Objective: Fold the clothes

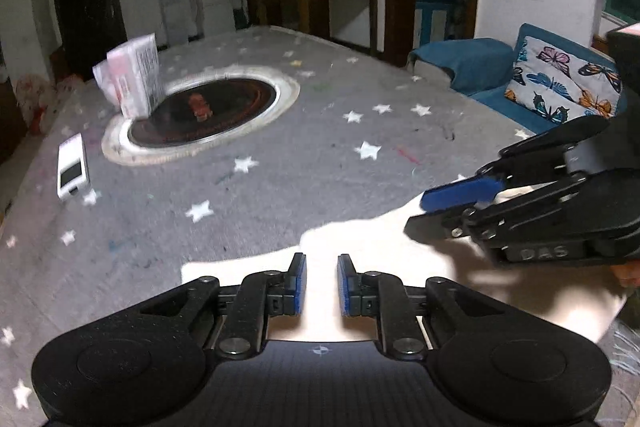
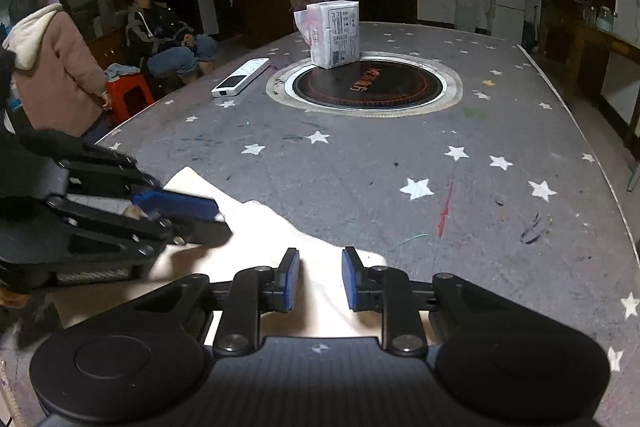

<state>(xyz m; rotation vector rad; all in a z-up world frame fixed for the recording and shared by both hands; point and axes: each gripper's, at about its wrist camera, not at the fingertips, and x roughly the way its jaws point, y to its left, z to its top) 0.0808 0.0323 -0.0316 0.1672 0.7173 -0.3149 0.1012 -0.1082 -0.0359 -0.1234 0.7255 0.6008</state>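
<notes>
Showing two people (image 2: 60,67) only from right tool (image 2: 320,281).

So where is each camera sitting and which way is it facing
Left wrist: on the left gripper, looking down its jaws across the grey star table; right gripper shows alongside.
Right wrist: on the right gripper, facing likewise; left gripper shows.
Shared: white cloth, round hotplate, white package, remote.

A dim room is shown; the pale cloth (image 1: 360,259) is blown out by glare, edges are bowed, motion blur is seen.
</notes>
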